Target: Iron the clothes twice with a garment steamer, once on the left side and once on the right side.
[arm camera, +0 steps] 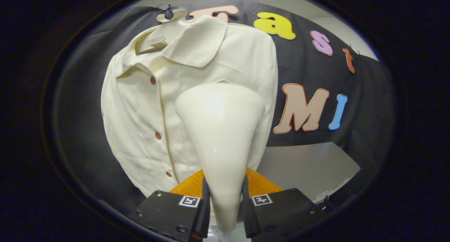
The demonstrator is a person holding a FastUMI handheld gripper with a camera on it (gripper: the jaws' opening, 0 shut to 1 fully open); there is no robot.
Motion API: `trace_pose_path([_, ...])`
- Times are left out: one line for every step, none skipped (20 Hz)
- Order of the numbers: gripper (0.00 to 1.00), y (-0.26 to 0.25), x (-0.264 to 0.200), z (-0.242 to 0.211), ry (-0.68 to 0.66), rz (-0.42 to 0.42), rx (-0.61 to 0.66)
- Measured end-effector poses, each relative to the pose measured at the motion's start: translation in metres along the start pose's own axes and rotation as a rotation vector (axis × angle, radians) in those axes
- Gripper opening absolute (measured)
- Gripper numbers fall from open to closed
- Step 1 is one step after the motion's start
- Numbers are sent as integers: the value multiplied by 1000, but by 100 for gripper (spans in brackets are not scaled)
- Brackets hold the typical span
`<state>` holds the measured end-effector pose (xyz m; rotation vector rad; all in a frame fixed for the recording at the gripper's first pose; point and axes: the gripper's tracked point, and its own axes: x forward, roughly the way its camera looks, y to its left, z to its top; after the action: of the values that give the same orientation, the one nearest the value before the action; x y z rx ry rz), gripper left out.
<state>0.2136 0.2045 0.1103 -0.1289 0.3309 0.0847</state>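
Steamer [220,136] is sitting clamped in the gripper [225,203], its glossy cream body widening from a narrow handle between the fingers to a broad rounded head ahead of them; both fingers [203,208] are pressing on the narrow part, one on each side, so the jaws are closed on it; the head is standing upright and pointing at the garment.

Beyond the steamer a cream shirt [140,108] is hanging on a pale hanger [171,14] against the booth's black cloth wall [309,70]; the collar [197,41] is lying open and folded down at the top; a row of small reddish buttons [153,80] is running down the placket, three of them showing, all to the left of the steamer's head; the head is covering the lower part of the shirt's front on the side to the right of the placket, whether touching the cloth or just short of it I cannot tell.

Behind the fingers an orange part [258,184] is showing on either side of the handle; past the shirt's hem, below the black cloth, a pale grey surface [306,168] is lying bare.
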Motion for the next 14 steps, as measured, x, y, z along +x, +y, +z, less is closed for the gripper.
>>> trace_pose_path([39, -1, 3, -7, 9, -3, 2])
trace_pose_path([39, -3, 6, -16, 21, -8, 2])
trace_pose_path([39, -3, 9, -22, 33, -11, -1])
trace_pose_path([39, -2, 11, -28, 38, -13, -7])
trace_pose_path([39, -2, 13, -34, 45, -14, -15])
trace_pose_path([39, 0, 16, -41, 49, -12, -24])
trace_pose_path([39, 1, 18, -48, 63, -11, -33])
trace_pose_path([39, 2, 21, -56, 71, -11, -39])
trace_pose_path([39, 4, 24, -65, 89, -10, -43])
trace_pose_path([39, 6, 27, -74, 105, -6, -45])
trace_pose_path([39, 8, 31, -83, 121, -2, -44])
trace_pose_path([39, 9, 33, -91, 136, 1, -40])
trace_pose_path([39, 9, 37, -99, 149, 2, -40])
trace_pose_path([39, 8, 39, -106, 162, 1, -36])
